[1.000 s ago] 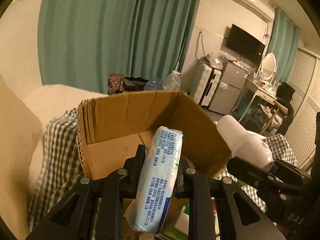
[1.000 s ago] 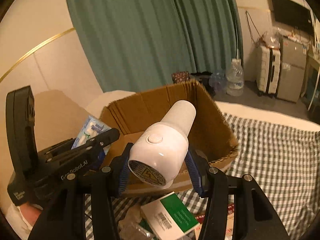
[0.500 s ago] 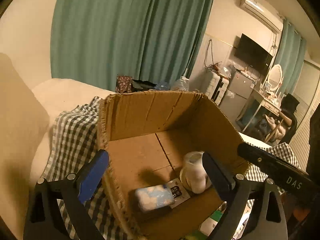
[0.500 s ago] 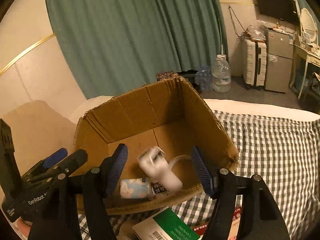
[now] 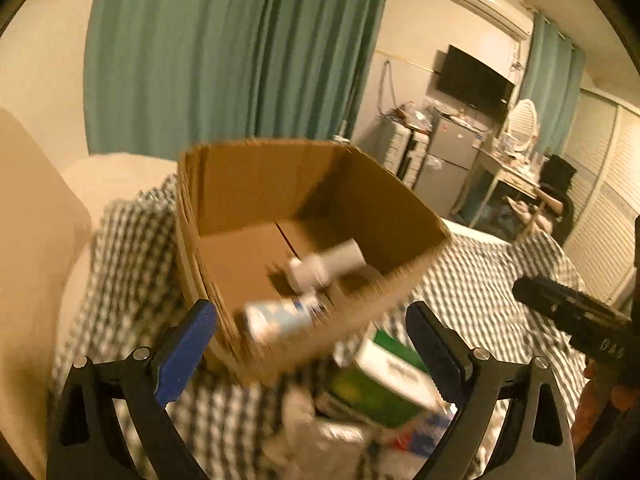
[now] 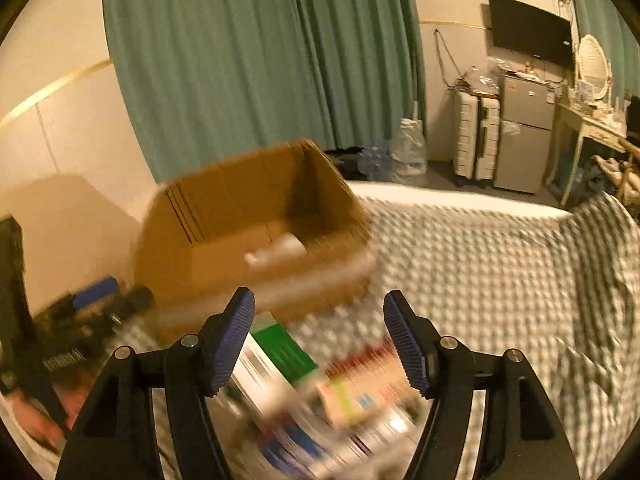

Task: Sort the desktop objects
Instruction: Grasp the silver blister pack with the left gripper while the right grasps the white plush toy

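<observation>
The left tongs (image 5: 312, 330) gape wide and empty before the cardboard box (image 5: 376, 204), which stands on the checked cloth (image 5: 492, 280) and holds a white bottle (image 5: 326, 266) and a blue-and-white packet (image 5: 280, 318). Right of them, the right tongs (image 6: 319, 328) stand apart, gripping nothing, above a blurred green-and-white carton (image 6: 276, 354) and other packets.

Bed under a green-and-white checked cloth (image 6: 480, 272), rumpled toward the right edge. Open cardboard box (image 5: 384, 220) standing on it at the left. Just in front of the box, a blurred heap lying on the cloth: a green-and-white carton (image 6: 280, 352), a red-printed packet (image 6: 368, 364), other packages too smeared to identify.
</observation>
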